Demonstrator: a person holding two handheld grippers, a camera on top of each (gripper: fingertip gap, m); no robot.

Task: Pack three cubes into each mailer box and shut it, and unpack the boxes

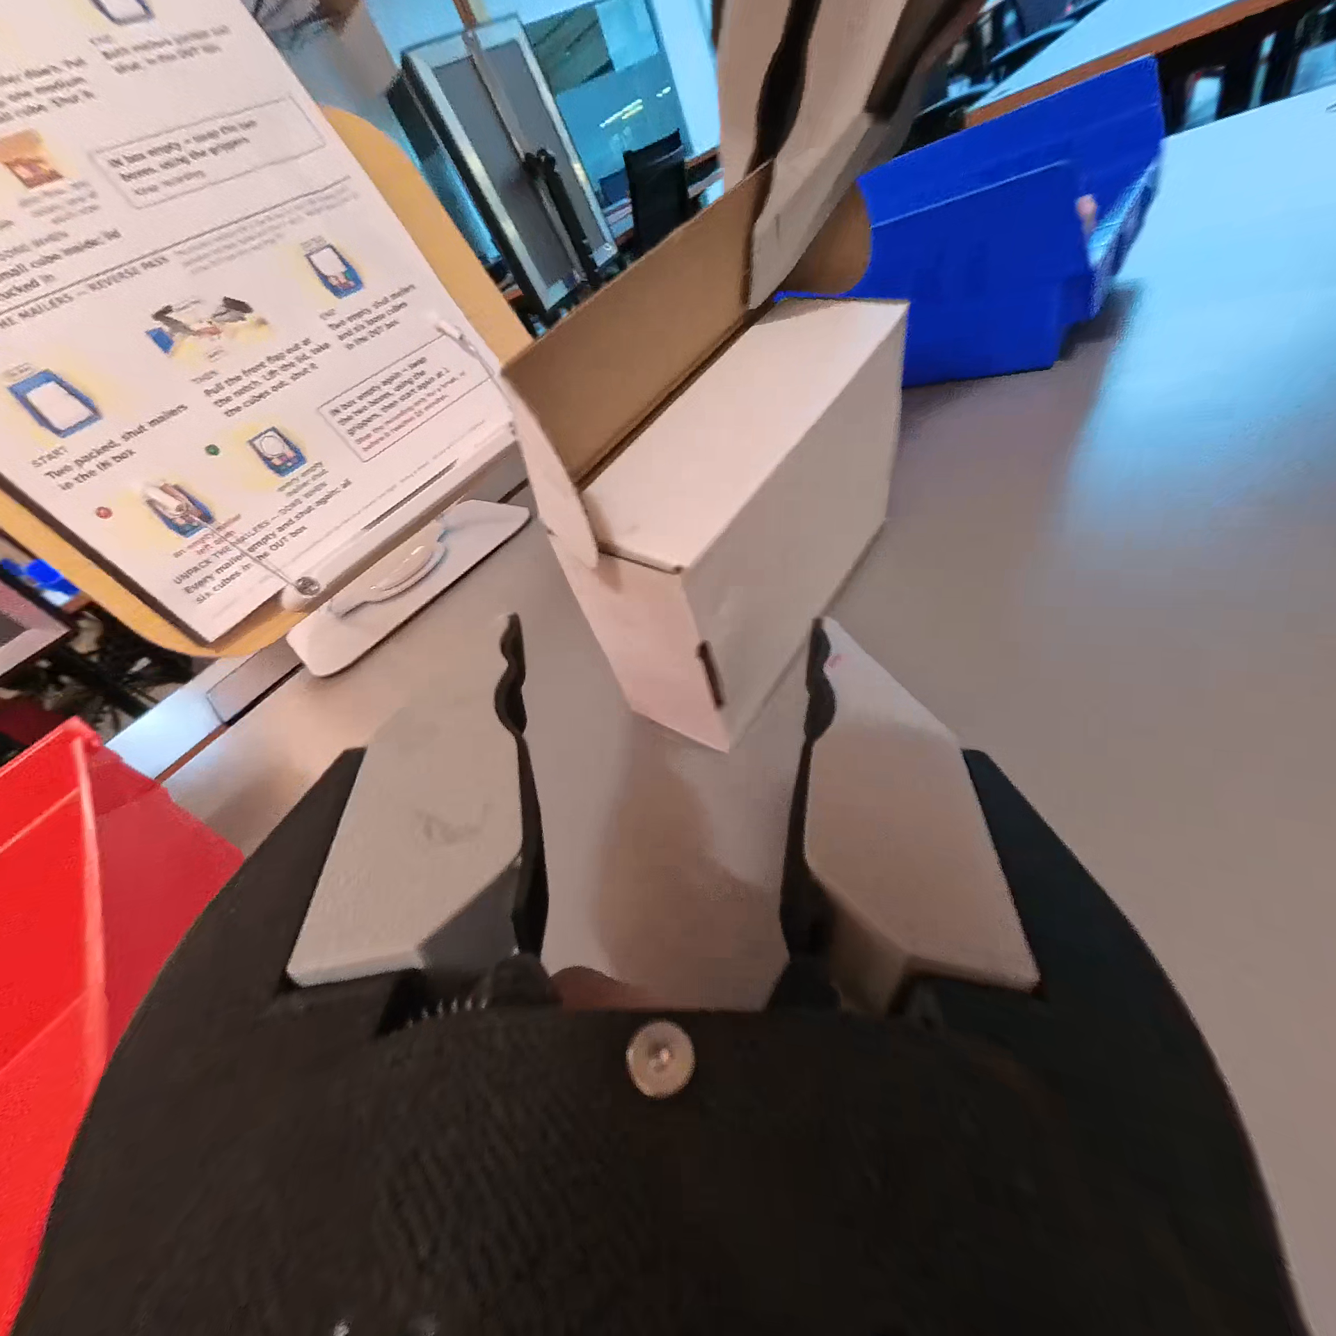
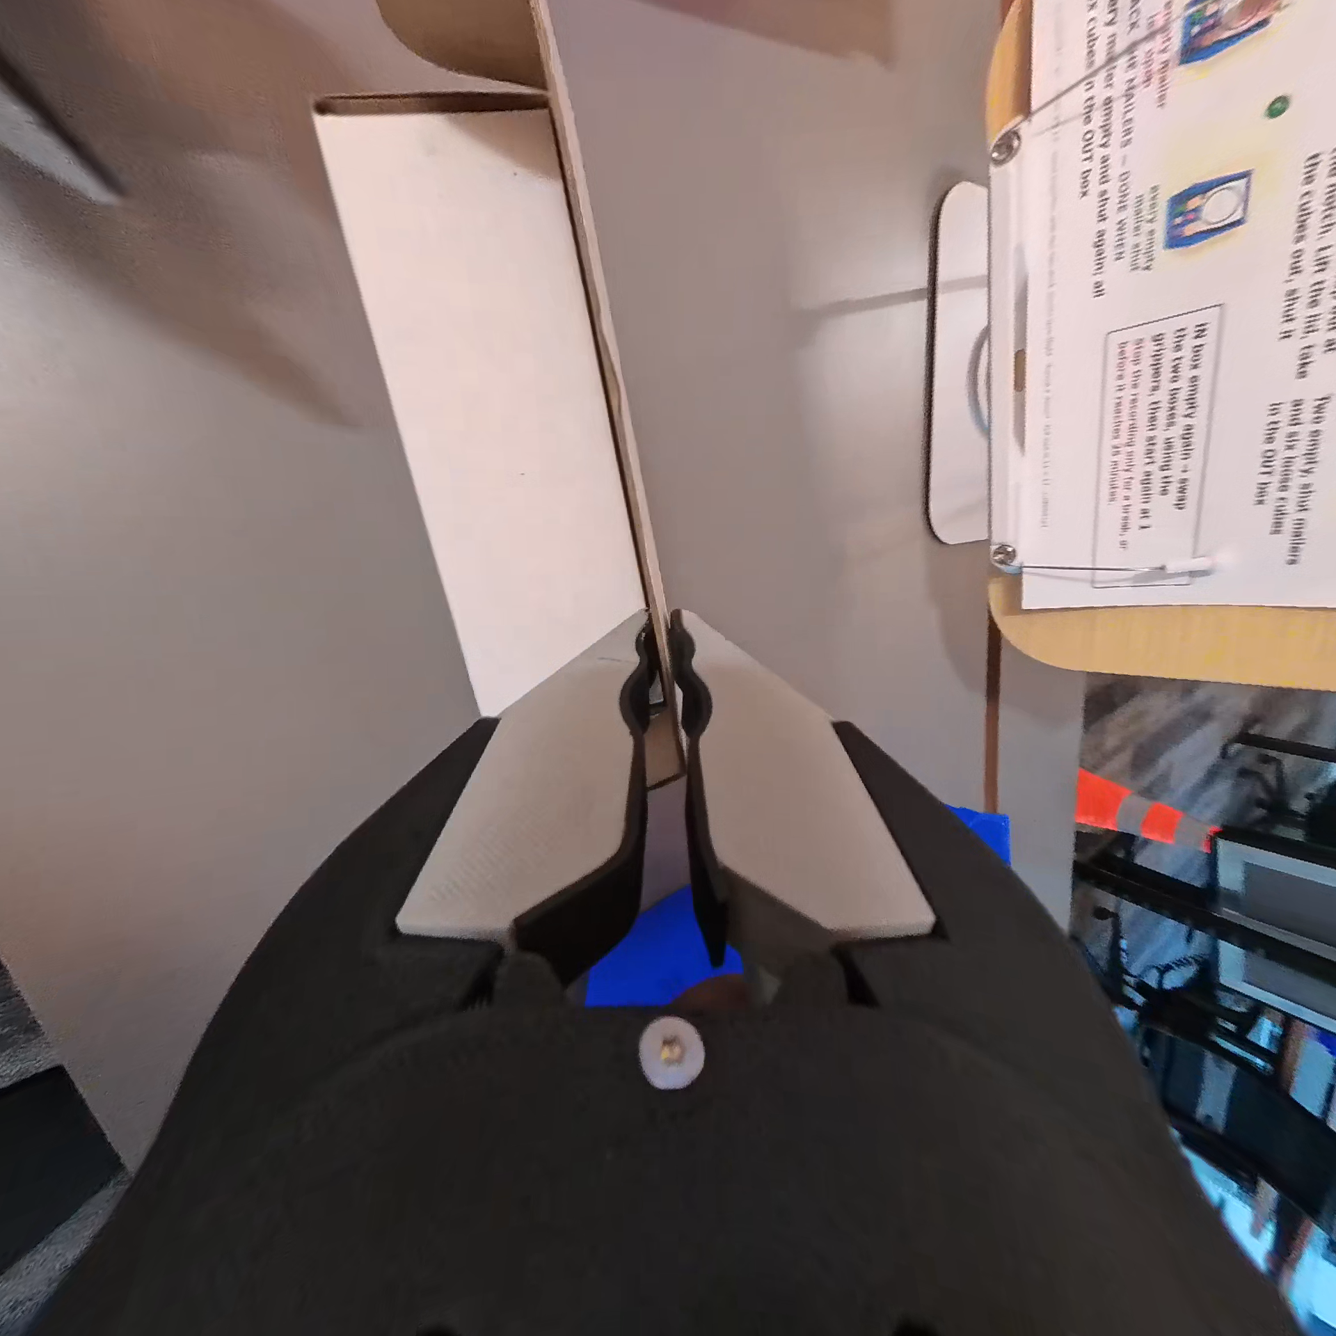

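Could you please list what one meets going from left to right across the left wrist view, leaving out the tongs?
Red bin → instruction sheet on its stand → white mailer box, lid open → blue bin.

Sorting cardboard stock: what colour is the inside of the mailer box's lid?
Plain brown inside the lid; the mailer box is white outside. Left wrist view shows it best.

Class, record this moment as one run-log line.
right gripper: shut on raised brown-lined lid | white cardboard mailer box: tilted, open | left gripper: open, empty | blue plastic bin: behind
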